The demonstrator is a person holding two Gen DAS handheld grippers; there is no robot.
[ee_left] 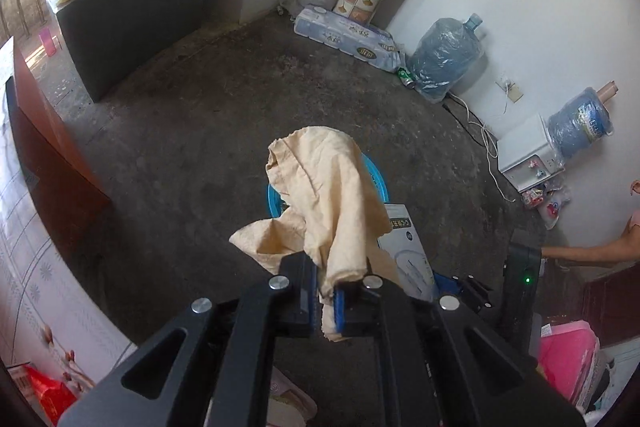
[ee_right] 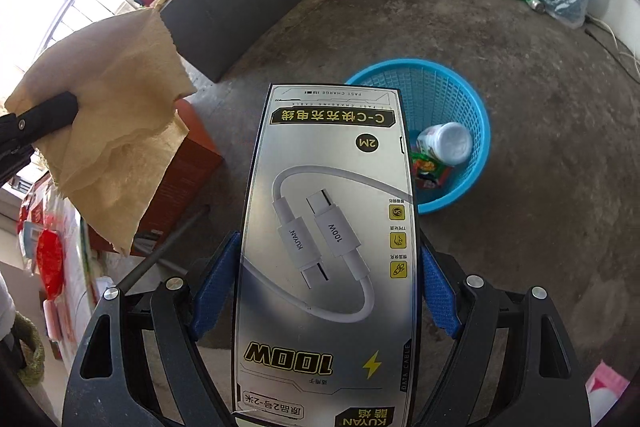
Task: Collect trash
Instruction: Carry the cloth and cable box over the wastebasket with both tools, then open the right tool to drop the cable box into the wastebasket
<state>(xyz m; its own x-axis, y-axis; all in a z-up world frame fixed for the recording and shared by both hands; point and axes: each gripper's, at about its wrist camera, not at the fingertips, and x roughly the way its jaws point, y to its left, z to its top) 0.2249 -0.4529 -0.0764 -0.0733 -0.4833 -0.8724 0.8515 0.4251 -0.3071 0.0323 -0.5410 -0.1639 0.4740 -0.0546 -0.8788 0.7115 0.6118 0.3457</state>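
Two grippers, each gripping one piece of trash. Your right gripper (ee_right: 320, 291) has its blue pads (ee_right: 438, 291) pressed against the long edges of a flat silver cable box (ee_right: 326, 247), jaws spread wide around it. The box faces you upside down: you can read "KUYAN" on the pictured plugs and at the near end, "100W" in large yellow figures, "2M" in a black disc, "DATA CABLE" along the right edge, and "FAST CHARGE" at the far end, along with Chinese text.

Your left gripper (ee_left: 334, 303) is closed tight on a crumpled tan paper towel (ee_left: 324, 195), which stands up from the fingers and droops to both sides. In the right wrist view the same towel hangs at the left, pinched by a black finger.

Beyond the box, on the grey concrete floor (ee_right: 540, 187), stands a blue mesh basket (ee_right: 478, 131), just to the right of the box's far end. Inside it lie a white bottle (ee_right: 446, 143) and a green and red wrapper (ee_right: 430, 169). In the left wrist view, the basket's rim shows behind the towel.

Far off, against the white wall, lie a pack of toilet rolls (ee_left: 346, 37), a green can (ee_left: 406, 77) and a wrapped water jug (ee_left: 446, 57).
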